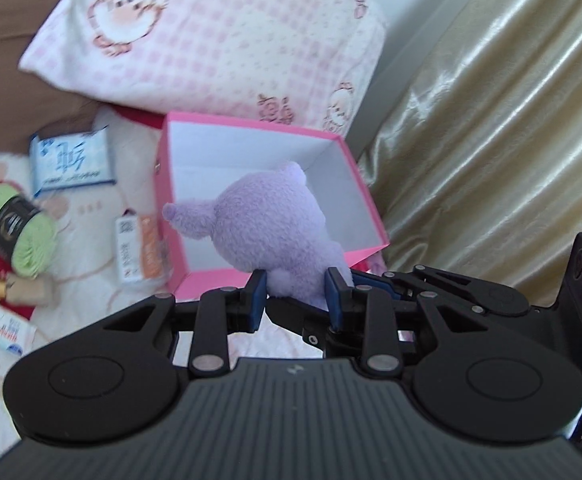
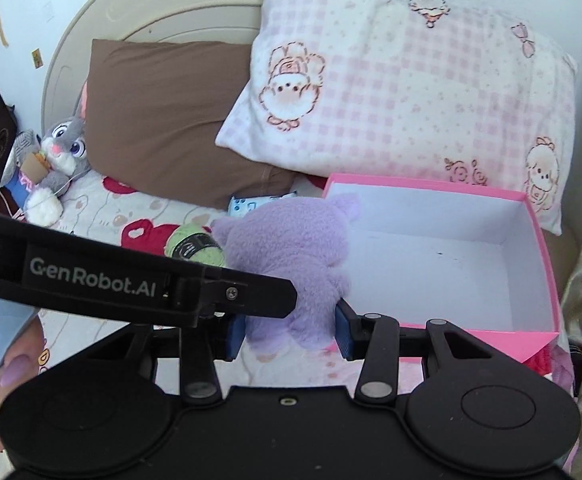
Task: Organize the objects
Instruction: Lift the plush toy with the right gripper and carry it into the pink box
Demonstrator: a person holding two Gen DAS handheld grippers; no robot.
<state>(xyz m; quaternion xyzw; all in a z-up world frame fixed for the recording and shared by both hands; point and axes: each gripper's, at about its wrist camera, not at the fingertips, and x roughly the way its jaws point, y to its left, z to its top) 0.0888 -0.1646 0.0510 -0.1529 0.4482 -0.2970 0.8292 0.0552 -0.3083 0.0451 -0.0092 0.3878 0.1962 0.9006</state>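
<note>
Your left gripper (image 1: 295,296) and right gripper (image 2: 289,330) both have their fingers clamped on the purple plush toy (image 2: 291,256), held at the near-left corner of the open pink box (image 2: 539,264). Beyond it lies the checked pillow (image 2: 411,80).

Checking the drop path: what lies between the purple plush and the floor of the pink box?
Nothing; in the right wrist view the purple plush hangs at the pink box rim, and the white floor beyond is bare.
</note>
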